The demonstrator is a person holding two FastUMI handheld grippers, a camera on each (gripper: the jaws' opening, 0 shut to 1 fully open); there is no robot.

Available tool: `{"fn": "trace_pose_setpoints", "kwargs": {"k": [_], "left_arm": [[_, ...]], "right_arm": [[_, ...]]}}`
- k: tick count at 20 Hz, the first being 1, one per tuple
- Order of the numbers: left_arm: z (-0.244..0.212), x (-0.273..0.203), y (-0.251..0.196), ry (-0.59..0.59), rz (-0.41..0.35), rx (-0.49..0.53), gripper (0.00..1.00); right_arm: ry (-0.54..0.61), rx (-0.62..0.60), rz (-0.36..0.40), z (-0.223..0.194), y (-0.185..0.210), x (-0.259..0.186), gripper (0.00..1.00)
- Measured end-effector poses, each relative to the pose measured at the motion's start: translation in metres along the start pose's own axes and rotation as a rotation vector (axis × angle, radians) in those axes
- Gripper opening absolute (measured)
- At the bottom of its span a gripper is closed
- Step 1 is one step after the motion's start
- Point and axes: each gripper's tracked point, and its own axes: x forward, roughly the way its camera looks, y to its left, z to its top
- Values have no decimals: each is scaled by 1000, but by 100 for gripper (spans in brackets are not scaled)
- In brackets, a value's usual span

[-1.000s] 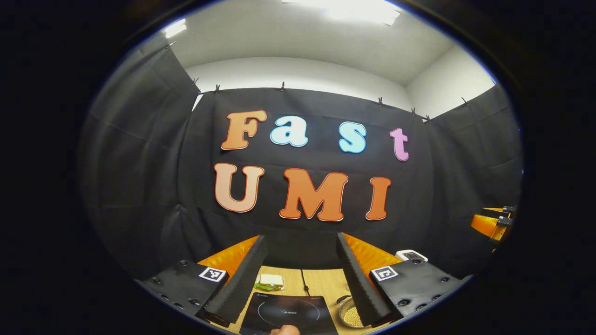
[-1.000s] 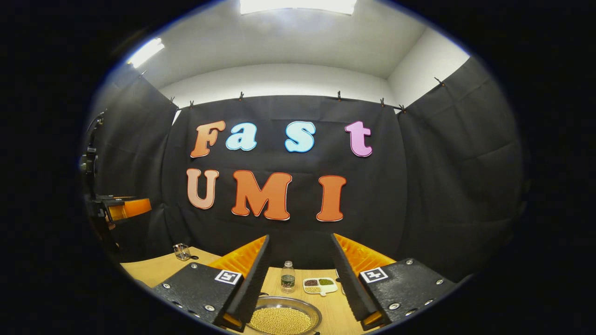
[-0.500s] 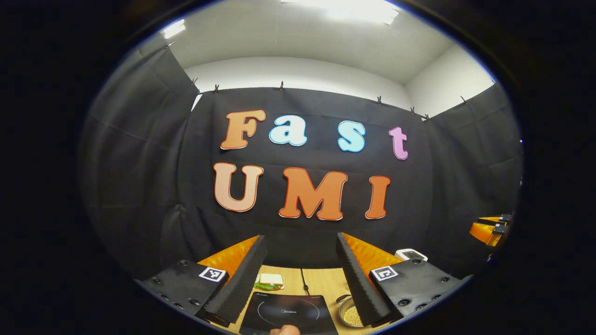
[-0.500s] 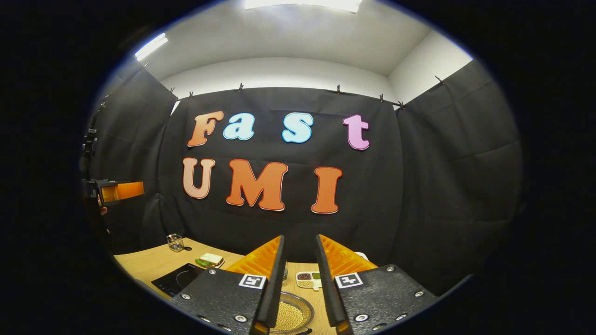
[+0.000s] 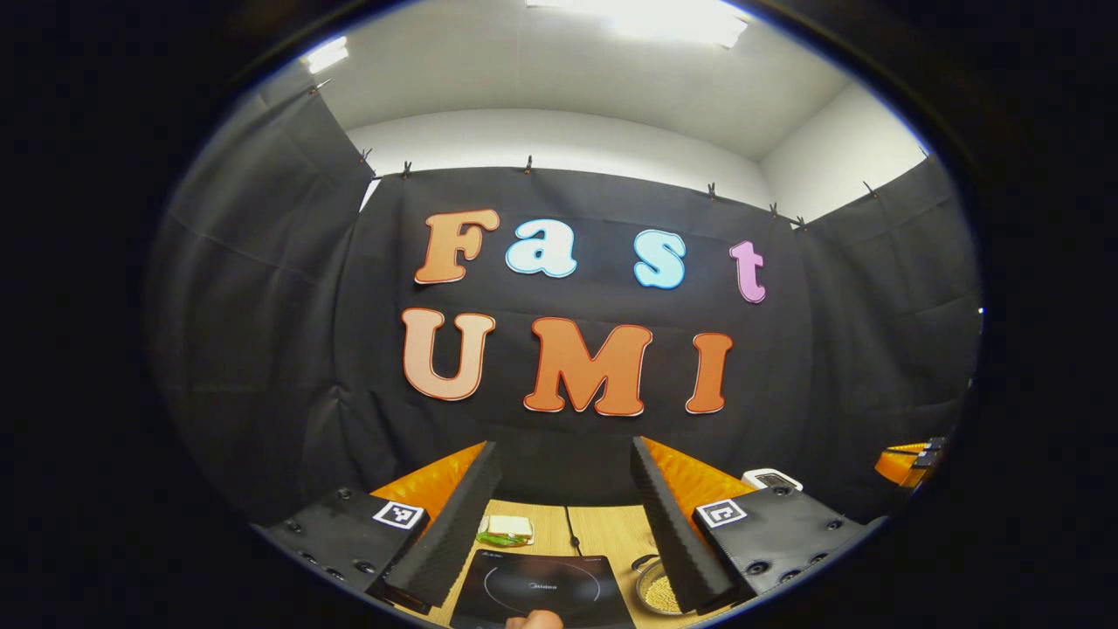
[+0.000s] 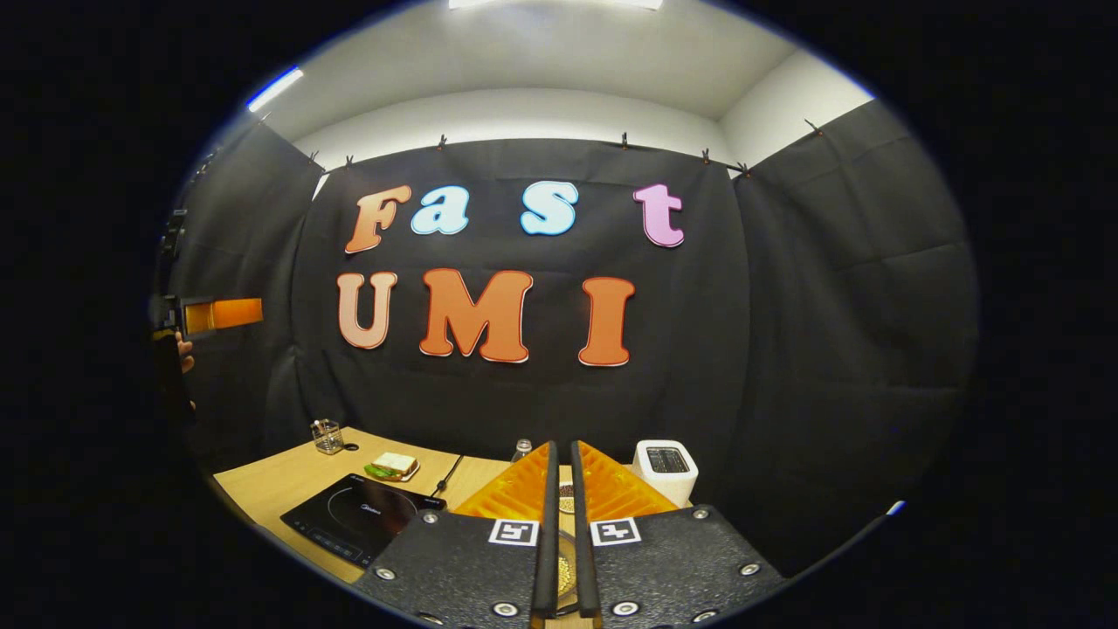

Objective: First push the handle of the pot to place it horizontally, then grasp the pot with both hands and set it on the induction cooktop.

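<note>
In the left gripper view, the left hand-held gripper (image 5: 566, 511) is held level above the desk (image 5: 603, 528) with its fingers spread wide, released and gripping nothing. A fingertip of the person's hand (image 5: 534, 620) shows at 6 o'clock, over the near edge of the induction cooktop (image 5: 543, 587), which lies flat between the fingers. The pot (image 5: 653, 590), filled with pale grains, sits on the desk just beside the cooktop at about 5 o'clock, partly hidden behind the right finger; its handle cannot be made out clearly. Beyond the cooktop a sandwich plate (image 5: 506, 528) rests near the desk's far edge, and a white appliance (image 5: 772, 479) stands at 4 o'clock.

In the right gripper view, the right hand-held gripper (image 6: 561, 524) is pitched slightly down, its fingers nearly clenched with only a thin slit between them, grasping nothing. The pot (image 6: 564, 568) shows through that slit at 6 o'clock. The cooktop (image 6: 360, 517) lies at 7 o'clock, well apart from the fingers, with bare desk (image 6: 271, 476) around it. Farther off stand a glass (image 6: 327, 435) and the white appliance (image 6: 665, 467) against the cloth wall.
</note>
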Motion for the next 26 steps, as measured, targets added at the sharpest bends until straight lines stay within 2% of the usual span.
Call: {"fn": "trace_pose_setpoints", "kwargs": {"k": [2, 3, 4, 26], "left_arm": [[1, -1, -1, -3, -4, 3, 98], [2, -2, -2, -3, -7, 2, 98], [0, -2, -3, -3, -10, 2, 98], [-7, -2, 16, 10, 16, 18, 98]], "right_arm": [[28, 0, 4, -16, 1, -3, 4], [45, 2, 6, -24, 2, -4, 5], [63, 2, 8, -33, 3, -5, 0], [442, 55, 26, -208, 20, -23, 0]]}}
